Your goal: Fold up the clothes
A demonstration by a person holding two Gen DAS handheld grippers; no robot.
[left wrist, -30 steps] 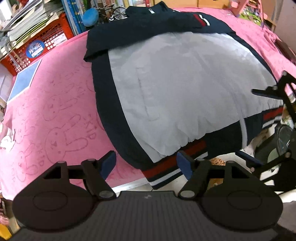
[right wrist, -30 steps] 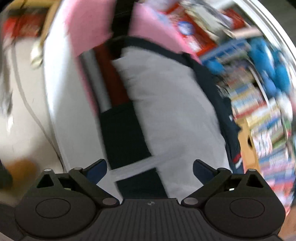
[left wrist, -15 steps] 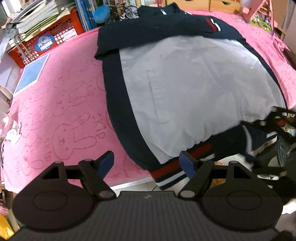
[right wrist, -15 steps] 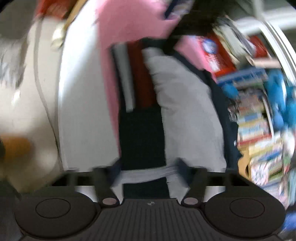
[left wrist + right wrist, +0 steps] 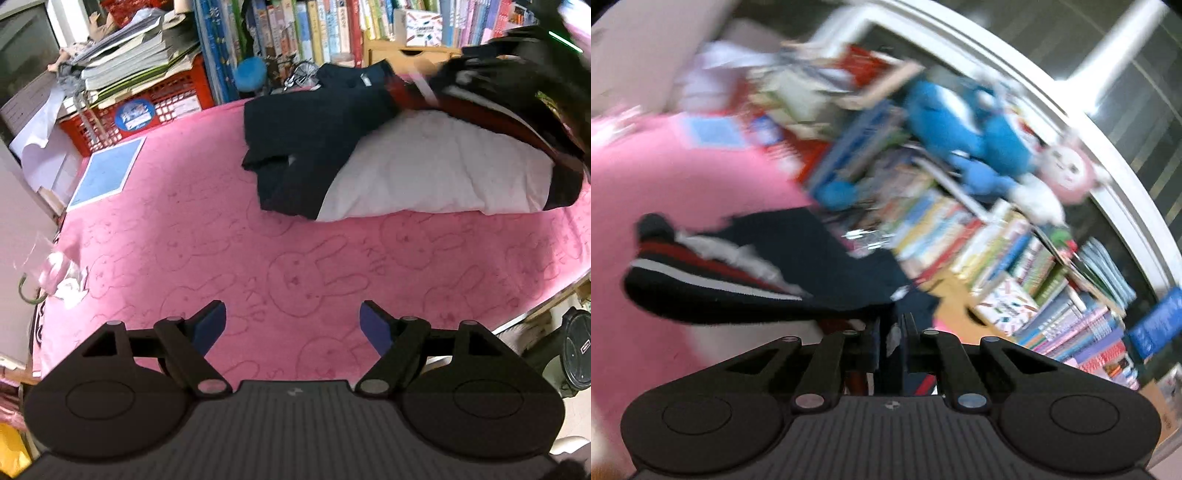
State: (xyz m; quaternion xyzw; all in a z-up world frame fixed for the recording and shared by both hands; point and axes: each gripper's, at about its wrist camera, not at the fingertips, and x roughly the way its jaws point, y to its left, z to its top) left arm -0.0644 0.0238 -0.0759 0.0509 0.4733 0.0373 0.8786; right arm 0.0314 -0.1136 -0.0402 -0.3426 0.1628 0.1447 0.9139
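jacket (image 5: 424, 173): bunched in upper right of left-wrist frame on pink blanket (image 5: 221, 240), long axis left-right | right gripper (image 5: 891, 332): pinching striped hem (image 5: 701, 269), nearer arm | left gripper (image 5: 293, 325): spread, empty, well below jacket

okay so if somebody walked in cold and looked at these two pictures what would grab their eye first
The bright pink rabbit-print blanket fills the left wrist view, with a navy and white jacket with a red-striped hem folded over on its far right side. In the blurred right wrist view, the right gripper is clamped on that striped hem, while the left gripper hangs open over bare blanket. Behind stand a crowded bookshelf and a blue plush toy.
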